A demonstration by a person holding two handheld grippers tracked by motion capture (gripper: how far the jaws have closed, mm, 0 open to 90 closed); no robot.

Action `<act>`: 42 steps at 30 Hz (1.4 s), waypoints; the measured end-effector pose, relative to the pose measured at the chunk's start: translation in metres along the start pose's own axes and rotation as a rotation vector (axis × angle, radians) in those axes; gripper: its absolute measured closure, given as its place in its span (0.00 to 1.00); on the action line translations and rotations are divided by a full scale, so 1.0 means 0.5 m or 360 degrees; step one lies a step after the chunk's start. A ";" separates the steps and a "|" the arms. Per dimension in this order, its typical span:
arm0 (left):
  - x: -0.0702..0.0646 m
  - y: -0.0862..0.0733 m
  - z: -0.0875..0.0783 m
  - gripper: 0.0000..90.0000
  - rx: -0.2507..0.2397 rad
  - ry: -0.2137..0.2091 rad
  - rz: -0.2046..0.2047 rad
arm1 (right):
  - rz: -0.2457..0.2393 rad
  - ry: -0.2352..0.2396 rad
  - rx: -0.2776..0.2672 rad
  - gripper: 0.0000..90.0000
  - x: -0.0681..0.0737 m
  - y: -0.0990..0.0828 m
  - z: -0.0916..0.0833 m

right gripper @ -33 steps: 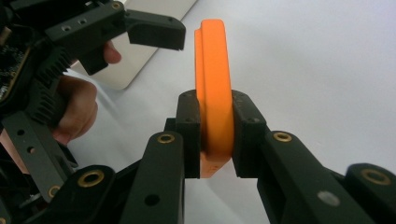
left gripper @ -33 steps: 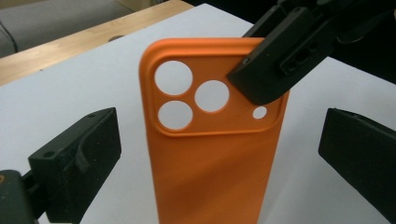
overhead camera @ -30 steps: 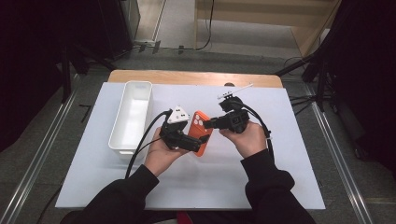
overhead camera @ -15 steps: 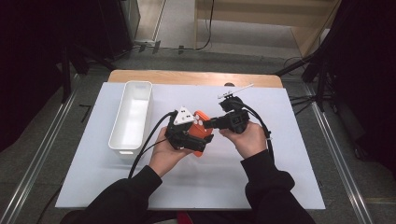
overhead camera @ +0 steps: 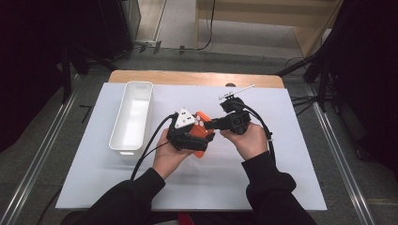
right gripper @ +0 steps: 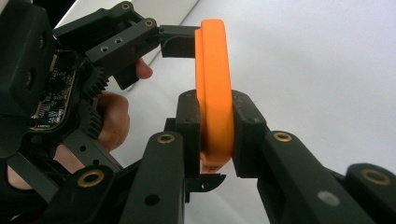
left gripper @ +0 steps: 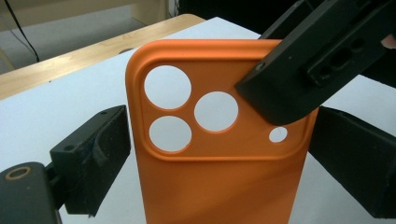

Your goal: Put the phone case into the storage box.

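Black sleeves (overhead camera: pixel 129 201), black hand-held grippers, brass screws (right gripper: pixel 166 138)

In the high view the orange phone case (overhead camera: pixel 202 129) lies mostly hidden behind the left gripper (overhead camera: pixel 199 133); in the left gripper view its lower end is cut off (bottom edge); the right gripper's (left gripper: pixel 299 79) jaw covers one corner.

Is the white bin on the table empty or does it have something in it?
Empty: the white bin shows only its bare white floor.

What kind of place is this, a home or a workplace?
Probably a lab or recording workspace: a white-covered table flanked by metal rails, cables on the floor, and a person working an orange phone case with handheld grippers.
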State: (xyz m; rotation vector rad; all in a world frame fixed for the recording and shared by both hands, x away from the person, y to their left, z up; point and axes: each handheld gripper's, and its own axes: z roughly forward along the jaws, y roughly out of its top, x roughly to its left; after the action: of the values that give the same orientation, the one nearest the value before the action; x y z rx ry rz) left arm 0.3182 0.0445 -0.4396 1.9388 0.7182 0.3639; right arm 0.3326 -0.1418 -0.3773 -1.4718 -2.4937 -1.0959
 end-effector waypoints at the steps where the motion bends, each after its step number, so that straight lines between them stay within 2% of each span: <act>1: -0.001 -0.001 0.001 0.08 0.0003 -0.0004 -0.0002 | -0.0001 -0.0002 0.0001 0.83 0.000 0.000 0.000; 5: -0.005 -0.002 0.004 0.09 0.0010 0.0000 0.0008 | 0.0000 0.0003 0.0007 0.83 0.002 0.000 0.003; 8: -0.005 -0.003 0.005 0.14 0.0025 0.0041 0.0010 | -0.0009 -0.0001 0.0013 0.83 0.004 0.000 0.005; 11: -0.001 -0.003 0.004 0.15 0.0020 0.0021 -0.0025 | -0.0004 0.0001 0.0012 0.83 0.004 0.000 0.007; 17: -0.003 -0.003 0.001 0.17 0.0015 0.0034 -0.0007 | -0.0005 0.0003 0.0007 0.83 0.004 0.000 0.006; 27: 0.000 0.003 0.000 0.18 0.0062 -0.0027 -0.0072 | -0.0016 0.0021 0.0013 0.82 0.003 -0.001 0.005; 32: -0.001 0.005 -0.001 0.18 0.0073 -0.0052 -0.0075 | -0.0023 0.0022 0.0017 0.80 0.004 -0.001 0.003; 36: -0.006 0.007 0.000 0.18 0.0094 -0.0064 -0.0057 | -0.0029 0.0016 0.0005 0.73 0.004 -0.001 0.001; 37: -0.007 0.008 0.000 0.18 0.0095 -0.0068 -0.0054 | -0.0049 0.0016 -0.0003 0.72 0.004 -0.001 0.000; 42: -0.007 0.009 0.001 0.18 0.0107 -0.0076 -0.0055 | -0.0060 0.0025 -0.0009 0.67 0.007 -0.001 -0.010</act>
State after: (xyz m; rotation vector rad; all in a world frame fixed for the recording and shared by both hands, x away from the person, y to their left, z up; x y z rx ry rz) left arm 0.3170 0.0405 -0.4354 1.9889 0.7404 0.2745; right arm 0.3286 -0.1421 -0.3727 -1.4174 -2.5197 -1.1166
